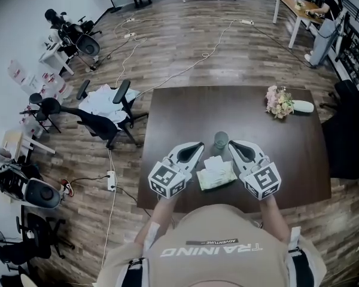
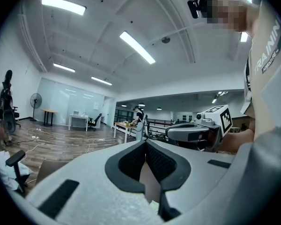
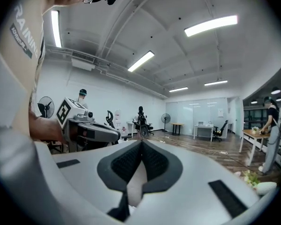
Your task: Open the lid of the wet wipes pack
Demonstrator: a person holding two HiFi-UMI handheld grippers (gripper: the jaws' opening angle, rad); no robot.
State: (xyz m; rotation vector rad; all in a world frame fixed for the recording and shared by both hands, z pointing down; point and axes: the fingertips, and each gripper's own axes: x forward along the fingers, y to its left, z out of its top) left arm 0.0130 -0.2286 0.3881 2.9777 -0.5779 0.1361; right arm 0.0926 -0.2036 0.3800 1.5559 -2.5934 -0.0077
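Observation:
The wet wipes pack (image 1: 215,173), pale green and white, lies on the dark table (image 1: 185,109) near its front edge, between my two grippers. My left gripper (image 1: 198,145) is held just left of the pack, its jaws meeting at the tips with nothing in them. To the pack's right, my right gripper (image 1: 232,144) is shut and empty too. Both point away from me and upward: the left gripper view (image 2: 145,142) and the right gripper view (image 3: 141,142) look across the room, not at the pack. Whether the lid is up cannot be told.
A small glass (image 1: 221,140) stands just beyond the pack, between the gripper tips. A bunch of flowers (image 1: 279,102) and a white object (image 1: 303,106) lie at the table's far right. An office chair (image 1: 110,115) stands left of the table, with cables on the floor.

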